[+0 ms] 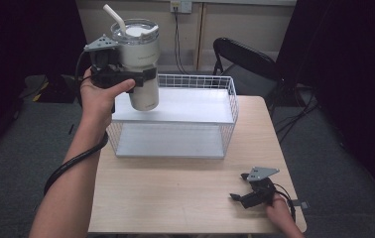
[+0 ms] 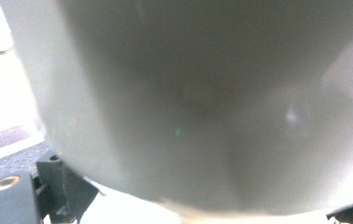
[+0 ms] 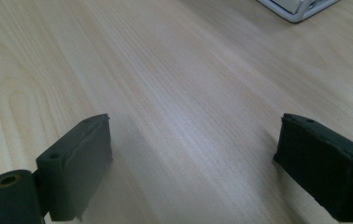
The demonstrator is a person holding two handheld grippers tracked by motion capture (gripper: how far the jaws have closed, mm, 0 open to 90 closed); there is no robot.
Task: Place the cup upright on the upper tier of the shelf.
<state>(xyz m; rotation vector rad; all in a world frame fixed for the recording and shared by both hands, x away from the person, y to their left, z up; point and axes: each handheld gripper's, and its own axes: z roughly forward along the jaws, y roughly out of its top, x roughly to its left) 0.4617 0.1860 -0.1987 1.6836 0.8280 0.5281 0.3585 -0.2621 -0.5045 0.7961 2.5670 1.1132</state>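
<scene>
Over wire rack — tumbler upright, straw topmost

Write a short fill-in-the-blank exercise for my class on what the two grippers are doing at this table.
1. The left gripper holds a white ____ above the wire rack.
2. A white ____ sticks up from the lid.
3. The right gripper rests on the table with its fingers ____.

Missing words: tumbler; straw; open
</scene>
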